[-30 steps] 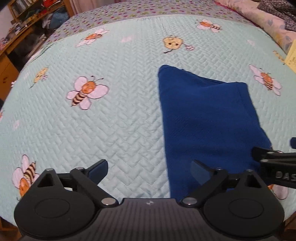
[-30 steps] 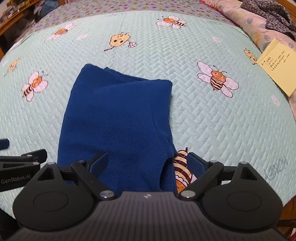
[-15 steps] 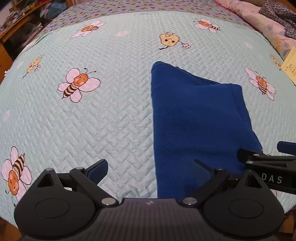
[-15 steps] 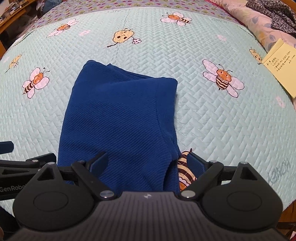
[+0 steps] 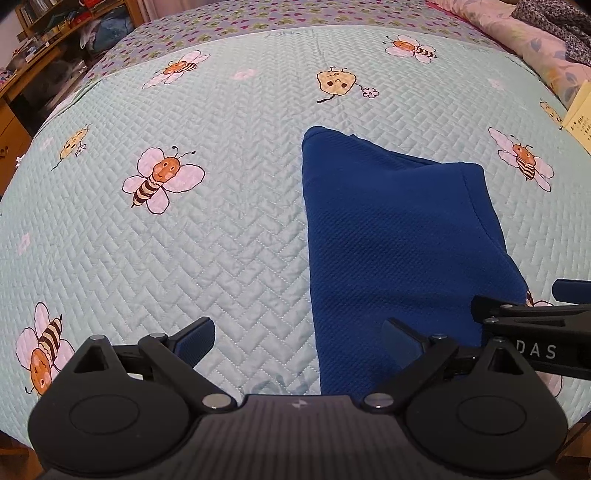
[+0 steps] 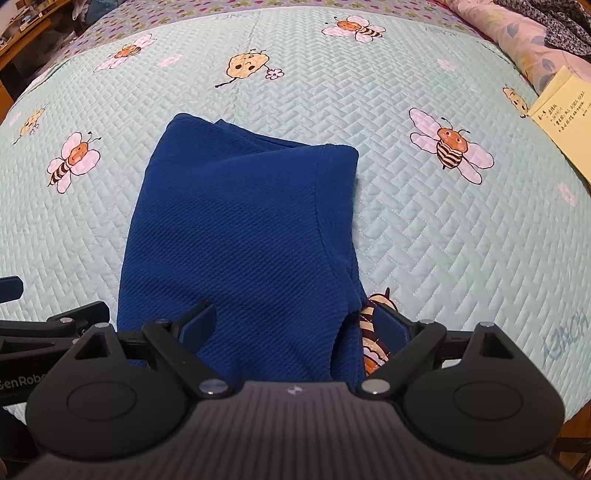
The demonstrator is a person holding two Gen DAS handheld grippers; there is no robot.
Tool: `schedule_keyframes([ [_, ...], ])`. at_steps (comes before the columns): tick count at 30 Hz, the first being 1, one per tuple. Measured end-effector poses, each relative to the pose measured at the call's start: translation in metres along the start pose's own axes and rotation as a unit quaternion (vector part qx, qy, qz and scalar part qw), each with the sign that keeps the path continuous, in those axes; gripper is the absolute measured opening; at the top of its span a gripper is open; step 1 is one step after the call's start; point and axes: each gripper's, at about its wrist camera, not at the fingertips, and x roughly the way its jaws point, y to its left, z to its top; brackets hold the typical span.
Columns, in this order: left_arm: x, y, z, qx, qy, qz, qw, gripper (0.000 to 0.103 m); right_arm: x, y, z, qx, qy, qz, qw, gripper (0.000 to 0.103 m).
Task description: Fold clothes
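Note:
A dark blue knit garment (image 5: 399, 236) (image 6: 243, 229) lies folded flat on the pale green bee-print quilt (image 5: 207, 236). My left gripper (image 5: 299, 341) is open over the garment's near left edge, one finger above bare quilt, the other above blue cloth. My right gripper (image 6: 295, 325) is open over the garment's near right corner, nothing pinched between its fingers. Each gripper shows at the edge of the other's view: the right one (image 5: 532, 317) beside the left, the left one (image 6: 55, 325) beside the right.
A yellow handwritten sheet (image 6: 565, 122) lies at the quilt's right side. A pink floral duvet (image 6: 517, 33) with dark patterned cloth is heaped at the far right. Wooden shelves and clutter (image 5: 40, 48) stand past the bed's far left. The bed's near edge runs just below both grippers.
Both views have drawn back slightly, so the garment sits a bit further ahead. The garment itself has not shifted and both grippers have stayed open.

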Motion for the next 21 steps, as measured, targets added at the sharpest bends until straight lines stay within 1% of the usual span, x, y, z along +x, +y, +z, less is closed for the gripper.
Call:
schedule_keyframes([
  [21, 0.0018, -0.0025, 0.0001, 0.002, 0.014, 0.003, 0.9999, 0.098, 0.0029, -0.0018, -0.001, 0.005, 0.006, 0.001, 1.0, 0.092],
])
